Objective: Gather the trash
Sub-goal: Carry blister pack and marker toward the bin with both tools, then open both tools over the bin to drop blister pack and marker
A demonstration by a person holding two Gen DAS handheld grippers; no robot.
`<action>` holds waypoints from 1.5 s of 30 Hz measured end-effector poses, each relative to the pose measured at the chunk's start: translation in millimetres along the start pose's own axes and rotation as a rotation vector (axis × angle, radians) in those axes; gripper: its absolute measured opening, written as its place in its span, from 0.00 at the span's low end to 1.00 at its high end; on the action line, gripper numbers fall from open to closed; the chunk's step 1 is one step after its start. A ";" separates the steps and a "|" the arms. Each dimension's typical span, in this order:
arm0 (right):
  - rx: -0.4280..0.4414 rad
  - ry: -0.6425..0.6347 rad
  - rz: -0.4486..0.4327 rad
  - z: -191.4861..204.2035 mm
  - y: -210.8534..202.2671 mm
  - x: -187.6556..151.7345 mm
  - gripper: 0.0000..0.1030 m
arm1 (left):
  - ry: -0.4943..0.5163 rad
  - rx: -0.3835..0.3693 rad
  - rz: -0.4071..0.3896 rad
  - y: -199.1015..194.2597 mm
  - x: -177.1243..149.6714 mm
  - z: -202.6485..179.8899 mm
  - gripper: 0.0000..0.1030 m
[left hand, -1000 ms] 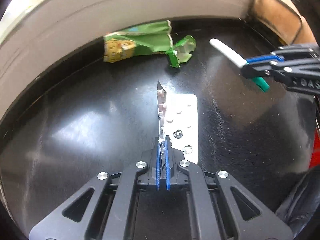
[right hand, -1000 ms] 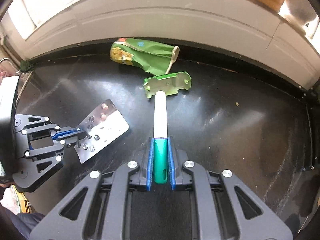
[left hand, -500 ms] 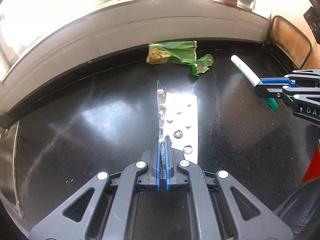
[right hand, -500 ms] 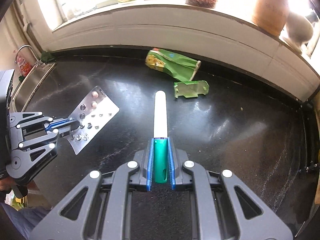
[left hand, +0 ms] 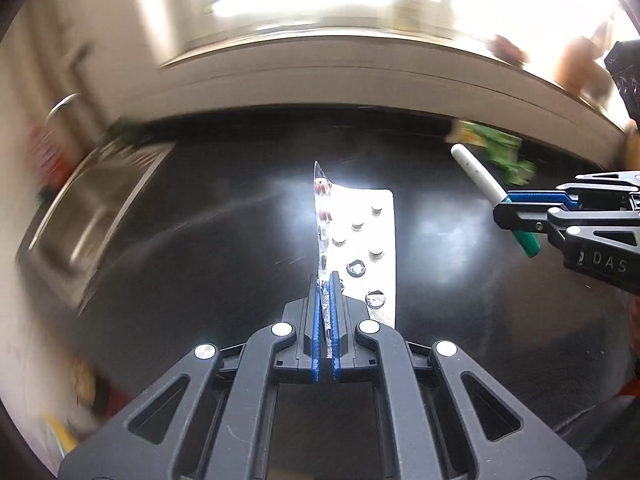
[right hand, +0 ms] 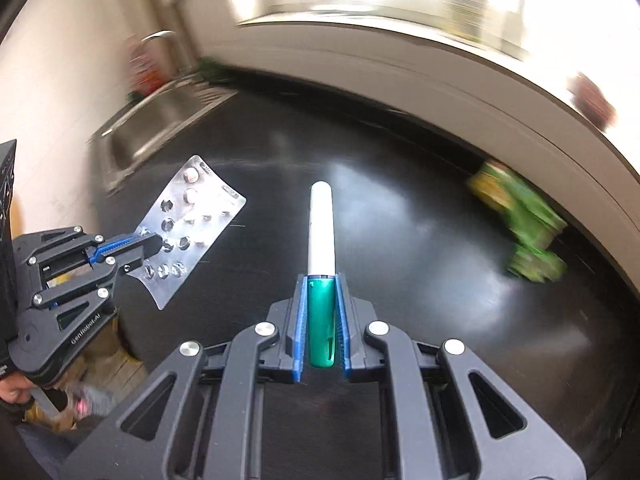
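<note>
My left gripper point(left hand: 325, 280) is shut on a silver blister pack point(left hand: 360, 248), held edge-up above the black counter point(left hand: 200, 248). The same blister pack point(right hand: 192, 224) shows flat at the left of the right wrist view, clamped by the left gripper point(right hand: 154, 245). My right gripper point(right hand: 321, 280) is shut on the green end of a white and green pen point(right hand: 321, 232) that points forward. At the right of the left wrist view the pen point(left hand: 480, 178) sticks out of the right gripper point(left hand: 505, 209). A crumpled green wrapper point(right hand: 520, 216) and a green carton scrap point(right hand: 538, 262) lie on the counter by the back wall.
A steel sink point(right hand: 160, 120) with a tap point(right hand: 160, 36) is set into the counter's left end; the sink point(left hand: 88, 216) also shows in the left wrist view. A pale wall and a bright window ledge point(left hand: 360, 68) run behind. A hand point(right hand: 12, 390) shows at lower left.
Both grippers have risen and swung left while keeping their loads. The green wrapper has slid to the right of both views, and the sink has come into view on the left.
</note>
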State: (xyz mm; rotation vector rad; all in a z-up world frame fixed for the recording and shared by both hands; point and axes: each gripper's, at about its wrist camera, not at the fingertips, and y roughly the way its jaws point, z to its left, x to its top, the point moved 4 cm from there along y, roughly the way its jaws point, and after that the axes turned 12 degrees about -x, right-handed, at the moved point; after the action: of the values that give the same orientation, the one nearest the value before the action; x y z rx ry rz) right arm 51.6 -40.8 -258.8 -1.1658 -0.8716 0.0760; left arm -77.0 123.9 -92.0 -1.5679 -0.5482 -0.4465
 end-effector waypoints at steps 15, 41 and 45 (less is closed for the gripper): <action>0.450 -0.526 0.120 286.4 24.9 0.8 0.14 | -0.522 0.371 0.026 -84.0 -157.3 145.9 0.03; 0.480 -0.745 0.281 489.9 113.2 -1.5 0.56 | -0.894 0.423 0.015 -74.7 -303.8 309.1 0.60; 0.478 -0.742 0.273 480.0 111.2 1.4 0.56 | -0.885 0.419 0.015 -74.4 -303.7 308.3 0.60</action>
State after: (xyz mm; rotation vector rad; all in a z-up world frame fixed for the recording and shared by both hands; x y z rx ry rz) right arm -208.9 375.9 -294.2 -0.7855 -1.2420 0.9381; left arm -379.1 410.1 -232.3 -1.2999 -1.2106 0.3997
